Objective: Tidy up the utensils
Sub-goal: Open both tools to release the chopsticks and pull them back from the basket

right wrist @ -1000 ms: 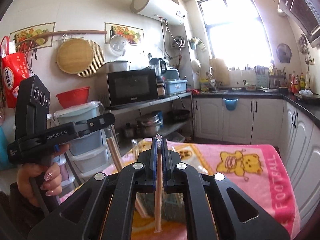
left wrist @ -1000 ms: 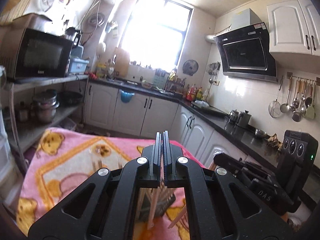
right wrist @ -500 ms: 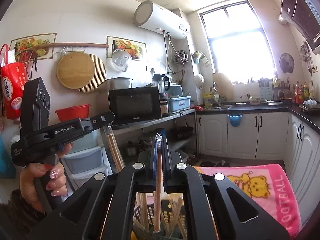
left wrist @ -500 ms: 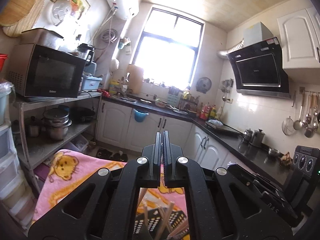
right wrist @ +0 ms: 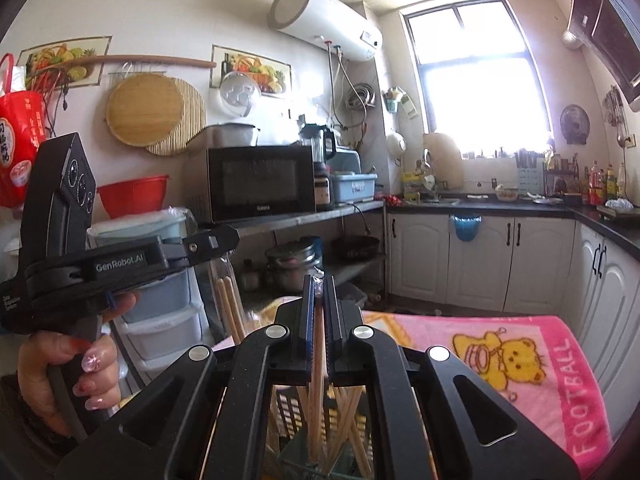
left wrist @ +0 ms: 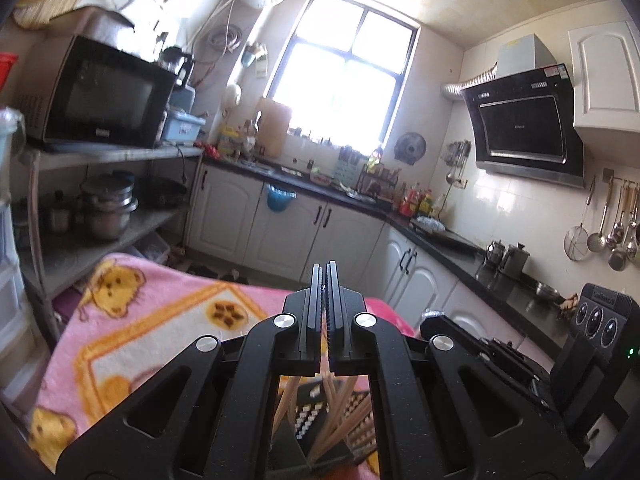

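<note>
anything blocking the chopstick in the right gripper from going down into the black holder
Nothing visible blocks it. The chopstick hangs from the right gripper straight over the black holder, among the chopsticks already standing there.

Table under pink bear-print blanket (right wrist: 520,344), black slotted utensil holder (left wrist: 312,412) on top.

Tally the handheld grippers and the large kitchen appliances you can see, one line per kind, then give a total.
Handheld grippers: 2 (left gripper, right gripper)
Microwave: 1
Water heater: 1
Range hood: 1
Total: 5
</note>
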Demonstrator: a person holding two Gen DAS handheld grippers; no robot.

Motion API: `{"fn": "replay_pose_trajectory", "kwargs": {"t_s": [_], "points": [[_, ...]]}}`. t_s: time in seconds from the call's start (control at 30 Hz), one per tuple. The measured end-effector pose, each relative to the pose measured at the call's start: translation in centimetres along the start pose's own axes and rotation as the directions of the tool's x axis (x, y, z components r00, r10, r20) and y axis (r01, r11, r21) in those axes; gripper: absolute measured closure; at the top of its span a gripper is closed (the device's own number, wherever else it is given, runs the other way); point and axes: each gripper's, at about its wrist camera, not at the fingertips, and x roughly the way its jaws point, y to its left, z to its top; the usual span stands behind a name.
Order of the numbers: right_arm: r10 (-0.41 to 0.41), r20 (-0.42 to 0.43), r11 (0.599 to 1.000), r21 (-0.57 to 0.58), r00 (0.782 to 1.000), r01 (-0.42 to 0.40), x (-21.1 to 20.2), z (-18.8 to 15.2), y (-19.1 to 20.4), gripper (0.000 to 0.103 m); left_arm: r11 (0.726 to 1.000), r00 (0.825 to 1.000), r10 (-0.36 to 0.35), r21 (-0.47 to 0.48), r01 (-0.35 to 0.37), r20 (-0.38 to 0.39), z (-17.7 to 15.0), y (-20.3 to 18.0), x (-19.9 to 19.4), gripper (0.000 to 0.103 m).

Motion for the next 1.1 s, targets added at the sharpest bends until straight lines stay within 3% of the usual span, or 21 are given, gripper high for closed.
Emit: {"fn": "replay_pose_trajectory", "kwargs": {"t_s": [0.17, 0.3, 0.4, 0.67, 0.8, 0.97, 1.1], "points": [[-0.012, -0.021, 1.0, 0.013, 1.0, 0.012, -0.4, -1.3, -0.3, 0.097, 1.0, 0.999, 0.008, -0.002, -0.008, -0.032, -1.6, 0.2, 0.3, 0.102], [-0.023, -0.028, 0.999, 0.037, 0.999, 0.024, -1.2, -2.2, -0.8, 0.083, 1.0, 0.998, 0.024, -0.004, -0.024, -0.051, -2.7, 0.5, 0.1, 0.102], [-0.033, -0.039, 0.998, 0.052, 0.999, 0.035, -1.9, -2.8, -1.2, 0.08, 0.999, 0.998, 0.032, -0.004, -0.033, -0.063, -3.4, 0.4, -0.3, 0.102], [-0.051, -0.105, 0.994, 0.091, 0.993, 0.061, -3.8, -4.6, -2.2, 0.071, 0.998, 0.994, 0.06, 0.019, -0.058, -0.088, -5.1, -0.3, -2.0, 0.066], [-0.058, -0.15, 0.992, 0.102, 0.987, 0.074, -4.6, -5.6, -2.2, 0.063, 0.997, 0.991, 0.08, 0.027, -0.078, -0.103, -6.1, -0.5, -2.9, 0.052], [-0.061, -0.198, 0.993, 0.091, 0.978, 0.081, -5.5, -7.0, -1.7, 0.054, 0.995, 0.99, 0.104, 0.01, -0.103, -0.095, -7.0, -0.2, -5.1, 0.025], [-0.063, -0.222, 0.993, 0.081, 0.973, 0.083, -6.2, -8.1, -1.3, 0.041, 0.992, 0.984, 0.124, 0.005, -0.124, -0.13, -8.4, -0.2, -6.3, 0.011]]}}
